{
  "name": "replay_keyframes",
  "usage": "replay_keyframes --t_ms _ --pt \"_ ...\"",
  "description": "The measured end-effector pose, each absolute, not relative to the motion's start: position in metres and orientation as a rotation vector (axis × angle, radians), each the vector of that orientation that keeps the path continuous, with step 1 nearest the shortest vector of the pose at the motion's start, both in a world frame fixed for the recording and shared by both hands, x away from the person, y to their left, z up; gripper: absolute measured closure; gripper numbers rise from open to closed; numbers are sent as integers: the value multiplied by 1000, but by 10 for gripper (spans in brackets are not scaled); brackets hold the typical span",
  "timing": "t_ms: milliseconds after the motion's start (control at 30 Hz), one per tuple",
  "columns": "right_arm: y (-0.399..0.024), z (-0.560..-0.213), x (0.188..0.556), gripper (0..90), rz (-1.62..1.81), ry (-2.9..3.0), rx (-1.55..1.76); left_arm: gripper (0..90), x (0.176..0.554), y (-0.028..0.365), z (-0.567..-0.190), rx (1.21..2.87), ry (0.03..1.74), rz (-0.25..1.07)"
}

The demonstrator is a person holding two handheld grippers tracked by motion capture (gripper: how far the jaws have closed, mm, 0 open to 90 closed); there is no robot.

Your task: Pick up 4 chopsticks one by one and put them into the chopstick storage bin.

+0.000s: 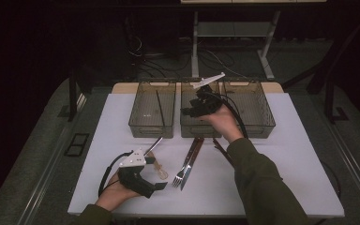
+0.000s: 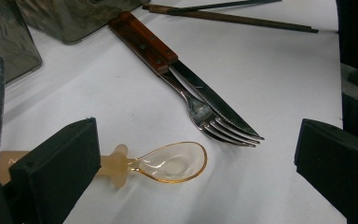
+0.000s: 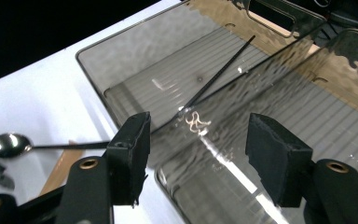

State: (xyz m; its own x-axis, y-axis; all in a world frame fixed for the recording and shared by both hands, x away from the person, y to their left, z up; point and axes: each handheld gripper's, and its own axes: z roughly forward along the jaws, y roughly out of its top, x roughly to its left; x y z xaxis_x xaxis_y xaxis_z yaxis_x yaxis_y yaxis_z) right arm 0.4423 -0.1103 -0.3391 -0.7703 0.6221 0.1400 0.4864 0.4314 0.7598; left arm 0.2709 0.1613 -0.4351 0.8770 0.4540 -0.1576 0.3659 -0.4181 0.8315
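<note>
Sorting the Cutlery Into the Bins

The big white table (image 1: 281,154) holds three see-through bins along its far side; the left bin (image 1: 143,123) has one thin dark chopstick (image 1: 160,108) lying in it; the middle bin (image 1: 190,131) and the right bin (image 1: 255,119) look bare, though the hand hides part of the middle one

The right gripper (image 1: 193,111) hangs over the middle bin, close to the wall it shares with the left bin; its claw is let go, with the jaws standing apart and nothing between them; in the right gripper view the chopstick (image 3: 223,65) lies on the ribbed floor beyond the jaws

The left gripper (image 1: 157,186) rests low on the table near the front edge; its claw is open too, and holds nothing; the little clear yellow spoon (image 2: 170,163) lies on the table between its jaws, not yet pinched

Beside it lie the knife (image 2: 168,60) with the brown wood handle and the steel fork (image 2: 209,119), touching each other side by side; a metal spoon (image 3: 7,144) sits near the left bin, and more chopsticks (image 2: 242,18) lie farther off on the table

The next good move, I think, is to pick up the yellow spoon; go down slowly, put the jaws on each side of its thick stub, squeeze softly so it does not slip or tip, then lift it straight up and carry it to a bin
</note>
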Motion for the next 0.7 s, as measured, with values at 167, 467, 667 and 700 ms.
replay_keyframes --t_ms 167,467,667,700 --pt "-127 -338 432 390 1256 2514 960 0 272 163 -435 2066 588 111" --pt "-156 -338 414 380 1285 2505 916 0 271 164 -436 2064 596 115" --pt "-176 -341 401 375 1321 2497 896 0 272 165 -436 2062 592 119" --pt "-179 -342 399 375 1323 2498 899 0 272 165 -436 2060 592 118"
